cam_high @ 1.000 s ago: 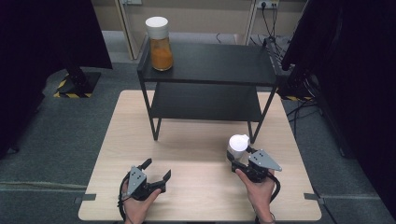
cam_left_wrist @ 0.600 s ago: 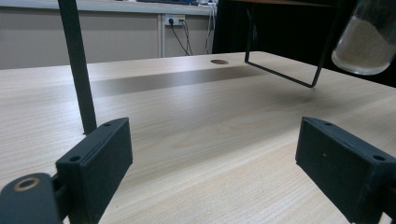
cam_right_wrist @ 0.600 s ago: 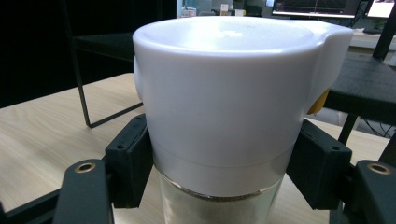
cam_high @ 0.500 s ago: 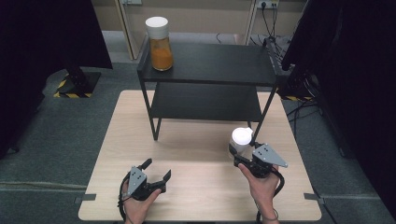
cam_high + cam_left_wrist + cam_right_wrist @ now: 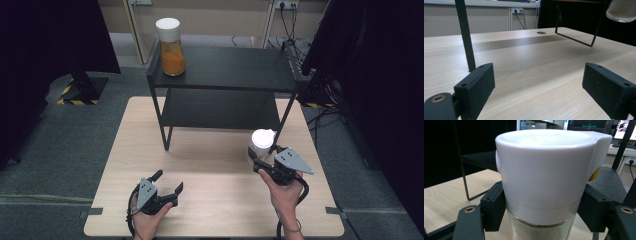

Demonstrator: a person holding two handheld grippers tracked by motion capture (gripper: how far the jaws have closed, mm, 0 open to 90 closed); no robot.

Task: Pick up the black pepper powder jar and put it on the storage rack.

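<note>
Pale wooden counter (image 5: 215, 150) on grey carpet, dark curtains to both sides, a wall with sockets behind. On the counter, a black two-level metal shelf (image 5: 225, 70); on its top level, at the left end, an upright jar of orange powder with a white cap (image 5: 170, 46).

Right tongs (image 5: 257, 162) clenched on a second jar (image 5: 261, 143), white-capped, near the shelf's front right leg. In the right gripper view, black jaws pressing either side of the glass just under the white cap (image 5: 544, 170), pale grainy contents below, a yellow-orange tab peeking out at the cap's right side. Lower corner of that jar visible off the counter at the top right of the left gripper view (image 5: 621, 11).

Left tongs (image 5: 167, 186) released, jaws wide apart, nothing between them, low over the near left part of the counter.

Jar upright, long axis vertical, cap up, base down.

Likely step: carrying the jar toward the shelf. Best done slowly, kept level, grip kept firm below the cap's lip, clear of the shelf leg and the top level's edge.
</note>
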